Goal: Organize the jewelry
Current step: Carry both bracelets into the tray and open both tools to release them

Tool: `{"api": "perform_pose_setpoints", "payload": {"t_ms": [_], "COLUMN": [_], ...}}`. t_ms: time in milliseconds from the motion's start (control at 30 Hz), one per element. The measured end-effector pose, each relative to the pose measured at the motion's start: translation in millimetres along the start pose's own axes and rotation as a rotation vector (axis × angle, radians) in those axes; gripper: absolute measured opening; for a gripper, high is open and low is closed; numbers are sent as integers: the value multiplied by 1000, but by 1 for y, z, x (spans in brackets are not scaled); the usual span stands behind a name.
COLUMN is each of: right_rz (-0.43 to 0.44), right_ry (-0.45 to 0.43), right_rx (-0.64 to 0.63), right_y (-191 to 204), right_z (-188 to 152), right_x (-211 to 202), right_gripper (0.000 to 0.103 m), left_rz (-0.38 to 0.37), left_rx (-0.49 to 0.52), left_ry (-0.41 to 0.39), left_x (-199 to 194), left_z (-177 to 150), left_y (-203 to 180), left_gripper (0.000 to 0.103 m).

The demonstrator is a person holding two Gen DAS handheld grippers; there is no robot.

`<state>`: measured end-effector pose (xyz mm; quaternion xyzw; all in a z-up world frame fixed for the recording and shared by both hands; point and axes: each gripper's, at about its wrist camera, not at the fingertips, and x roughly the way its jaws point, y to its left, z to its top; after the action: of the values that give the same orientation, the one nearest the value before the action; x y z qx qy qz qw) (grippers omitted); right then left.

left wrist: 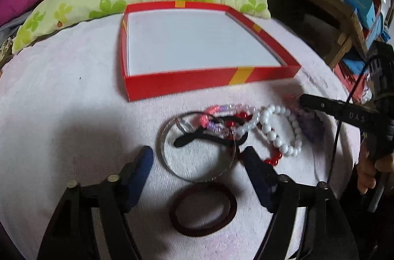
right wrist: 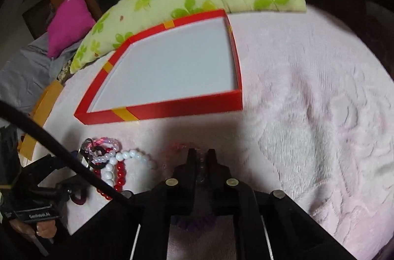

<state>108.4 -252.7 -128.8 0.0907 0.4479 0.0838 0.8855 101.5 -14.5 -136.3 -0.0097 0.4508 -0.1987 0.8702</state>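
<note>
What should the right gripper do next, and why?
Probably lift and carry its catch to the red box. The right gripper looks shut on a clear beaded strand, though blur hides the detail; the box is open and bare, just beyond the jewelry pile.

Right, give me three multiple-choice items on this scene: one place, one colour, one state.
1. The dark maroon elastic hair ring lies: A in the box; B on the pale pink fluffy cloth, on the near side of the silver metal bangle; C on the pillow.
2. The red cardboard box has a floor that is: A white; B yellow; C black.
3. The left claw is: A open; B shut; C out of view.
Answers: B, it rests on cloth below the bangle; A, the floor shows white; A, its fingers stand wide apart.
</note>
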Motion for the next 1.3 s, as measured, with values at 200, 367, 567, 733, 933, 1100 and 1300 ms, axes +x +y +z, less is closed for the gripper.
{"api": "perform_pose_setpoints", "payload": {"t_ms": [200, 367, 567, 733, 933, 1100, 1300], "right_rz": [31, 80, 166, 237, 250, 202, 166], "right_ry": [-85, -135, -192, -219, -186, -107, -77], "right_rx": [-8, -20, 22, 70, 111, 109, 101], "right_y": [3, 10, 11, 10, 10, 9, 11], "right_z": [1, 3, 9, 32, 76, 96, 106], "right_x": [-17, -31, -44, -43, -10, 34, 61], "right_gripper": [9, 9, 9, 9, 9, 9, 10], "left_rz": [-4, -7, 19, 75, 99, 91, 94], "left_rx": [4, -18, -11, 24, 37, 1, -15], "left_ry": [-18, -86, -208, -227, -191, -136, -37], "left_x": [-2, -23, -50, -48, -19, 13, 43], "left_z": [3, 2, 12, 44, 86, 102, 103], "left_y": [2, 6, 7, 2, 3, 12, 19], "left_gripper": [62, 62, 62, 62, 62, 63, 63]}}
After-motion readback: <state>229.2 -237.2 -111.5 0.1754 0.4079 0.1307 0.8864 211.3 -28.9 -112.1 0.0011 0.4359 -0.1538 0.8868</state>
